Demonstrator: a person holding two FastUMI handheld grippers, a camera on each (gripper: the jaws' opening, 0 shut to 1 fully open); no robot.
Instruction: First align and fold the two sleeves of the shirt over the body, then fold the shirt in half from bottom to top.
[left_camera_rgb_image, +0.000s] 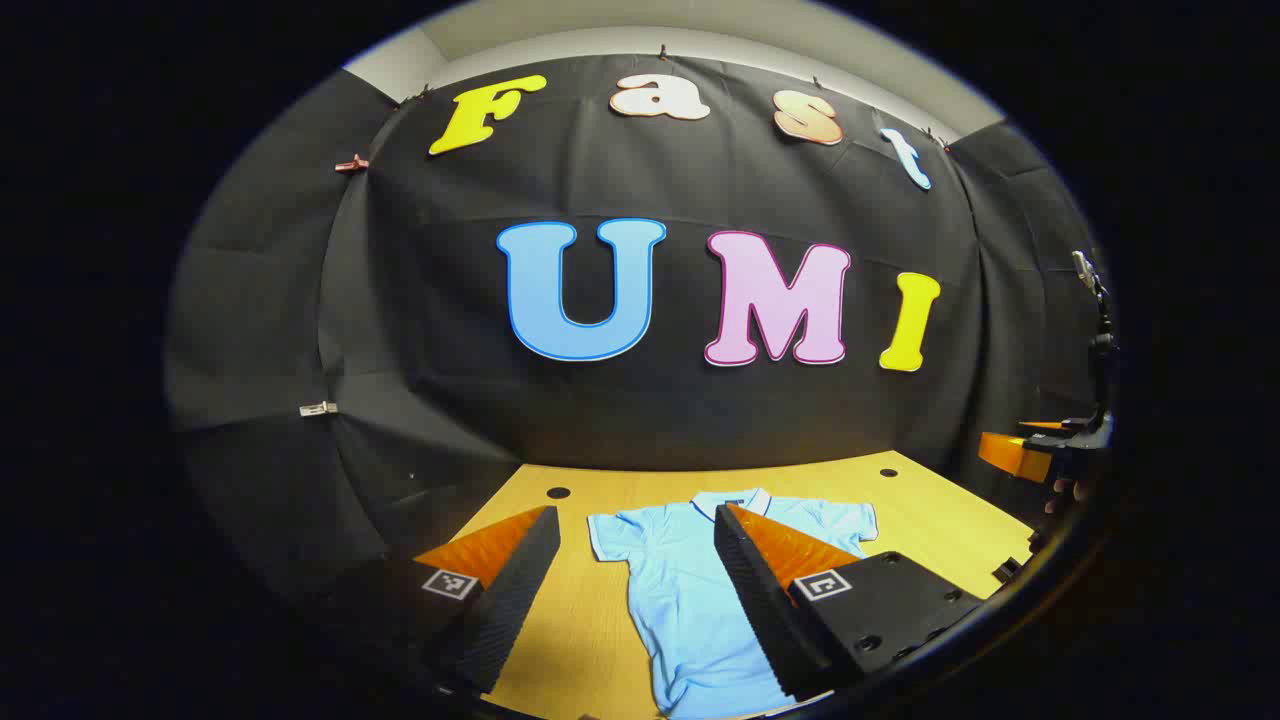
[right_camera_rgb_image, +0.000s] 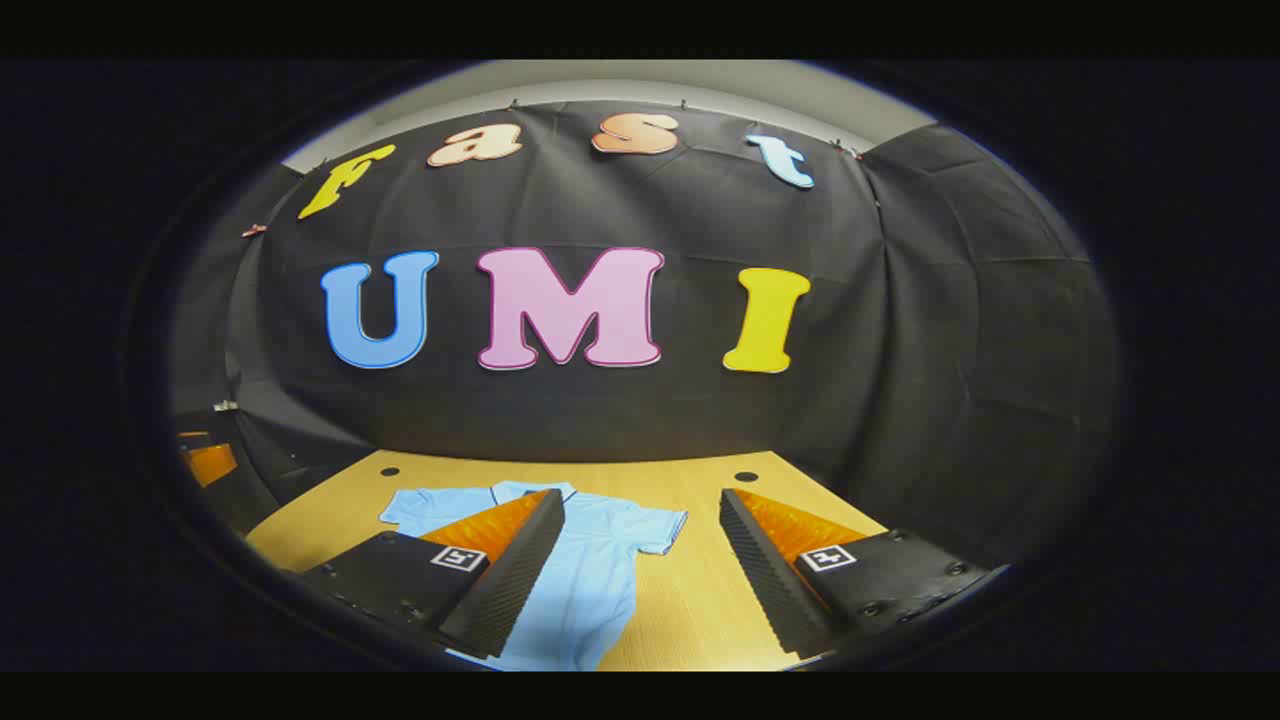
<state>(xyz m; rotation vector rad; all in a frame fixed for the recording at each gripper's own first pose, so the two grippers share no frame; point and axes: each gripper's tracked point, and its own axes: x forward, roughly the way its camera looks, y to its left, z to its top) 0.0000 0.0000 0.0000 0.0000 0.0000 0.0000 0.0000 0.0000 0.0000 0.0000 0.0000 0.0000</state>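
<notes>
While we hold both grippers above the near edge of a table, a shirt lies spread flat on its top. The table is pale yellowish wood with a fine grain, and three small dark round holes sit near its far edge. The shirt is light blue, short-sleeved, with a collar trimmed in white that points toward the back wall; its hem comes toward us. Both sleeves lie spread out to the sides, unfolded.

From the left gripper view, our left gripper hangs over the shirt with its fingers spread wide and nothing between them. The shirt's body shows through the gap, and the right-hand finger covers part of the chest and one sleeve. At the far right of that view we see the other gripper, with fingertips of a hand just below it.

From the right gripper view, our right gripper is likewise released, fingers wide apart, holding nothing. Bare wood fills most of its gap, and the shirt lies to the left, partly under the left-hand finger.

Black cloth hangs behind and beside the table, pinned up with small clips, creased in places. Above it runs a strip of pale wall.
</notes>
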